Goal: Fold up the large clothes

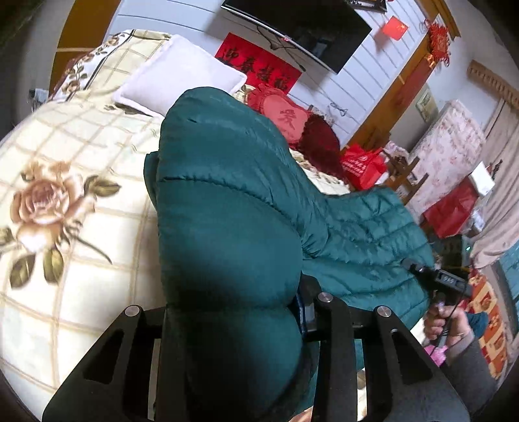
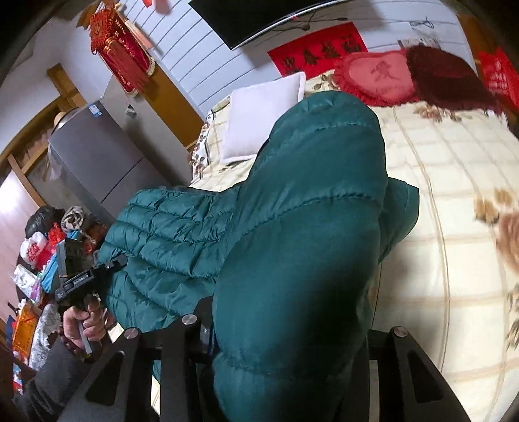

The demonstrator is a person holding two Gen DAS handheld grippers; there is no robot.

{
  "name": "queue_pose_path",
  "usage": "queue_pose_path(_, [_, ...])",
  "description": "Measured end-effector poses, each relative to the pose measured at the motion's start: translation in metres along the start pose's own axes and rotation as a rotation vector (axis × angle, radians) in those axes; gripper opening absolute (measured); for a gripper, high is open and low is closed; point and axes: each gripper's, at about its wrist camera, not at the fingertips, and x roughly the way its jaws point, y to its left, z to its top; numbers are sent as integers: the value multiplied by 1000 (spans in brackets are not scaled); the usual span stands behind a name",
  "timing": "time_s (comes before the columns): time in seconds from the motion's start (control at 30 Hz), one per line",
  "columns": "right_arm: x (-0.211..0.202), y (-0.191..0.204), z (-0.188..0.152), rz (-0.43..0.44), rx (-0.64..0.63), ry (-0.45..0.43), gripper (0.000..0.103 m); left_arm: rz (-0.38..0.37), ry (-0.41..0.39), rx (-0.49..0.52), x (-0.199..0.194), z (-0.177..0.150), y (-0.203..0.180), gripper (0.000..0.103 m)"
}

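Observation:
A dark green quilted down jacket [image 1: 227,207] lies on a cream bed cover with a rose print [image 1: 74,194]. My left gripper [image 1: 233,324] is shut on a puffy part of the jacket, which bulges up between its fingers and hides the tips. My right gripper [image 2: 285,328] is shut on another puffy part of the jacket [image 2: 308,211] in the same way. Each view shows the other gripper held at the jacket's far edge: the right gripper in the left wrist view [image 1: 438,279], the left gripper in the right wrist view [image 2: 87,276].
A white pillow [image 1: 181,74] and red heart cushions [image 1: 288,117] lie at the head of the bed. Red bags [image 1: 360,165] and clutter stand beside the bed. A grey fridge [image 2: 94,155] stands at the other side. A TV [image 1: 301,29] hangs on the wall.

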Motion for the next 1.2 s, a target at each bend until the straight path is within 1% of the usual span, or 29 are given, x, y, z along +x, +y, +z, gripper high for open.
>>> queue_pose_path(0.07, [8,3,11,-21,-7,7,40,28,3,5,10,6,1,32])
queue_pose_path(0.13, [13,3,16,-31,-11,9,40,37,6,-10,15,10,13,32])
queue_pose_path(0.33, [23,-3,27,-22,-17,19,40,51,2,-25,22,13,28,32])
queue_pose_path(0.5, [43,-3,22,-33,2,40,40,76,28,-30,40,10,39,32])
queue_pose_path(0.57, [58,-12,16,-57,20,63,42,112,58,-24,58,5,47,33])
queue_pose_path(0.6, [64,-16,13,-66,41,77,43,138,78,-23,67,2,50,35])
queue_pose_path(0.63, [72,-24,8,-71,76,98,45,170,100,-28,76,-2,54,39])
queue_pose_path(0.67, [79,-32,3,-77,111,117,50,198,117,-35,83,-6,58,45])
queue_pose_path(0.7, [83,-39,-1,-84,148,134,59,208,122,-42,85,-9,61,48])
queue_pose_path(0.77, [87,-52,-7,-72,238,159,63,212,114,-64,87,-14,67,60])
queue_pose_path(0.83, [84,-61,-10,-44,314,163,63,234,118,-58,86,-16,68,67])
queue_pose_path(0.9, [73,-63,-11,-32,363,144,63,241,131,-61,85,-17,71,67])
queue_pose_path(0.93, [67,-62,-11,-39,366,133,63,245,139,-69,83,-16,72,67])
queue_pose_path(1.0, [53,-59,-7,-55,364,107,63,257,142,-73,76,-15,72,67])
queue_pose_path(1.1, [22,-46,-3,-105,323,50,63,287,127,-55,57,-11,69,67])
queue_pose_path(1.17, [0,-35,-1,-150,289,17,63,306,101,-47,41,-7,63,67])
queue_pose_path(1.2, [-15,-24,0,-156,267,-10,63,314,81,-47,29,-6,60,67])
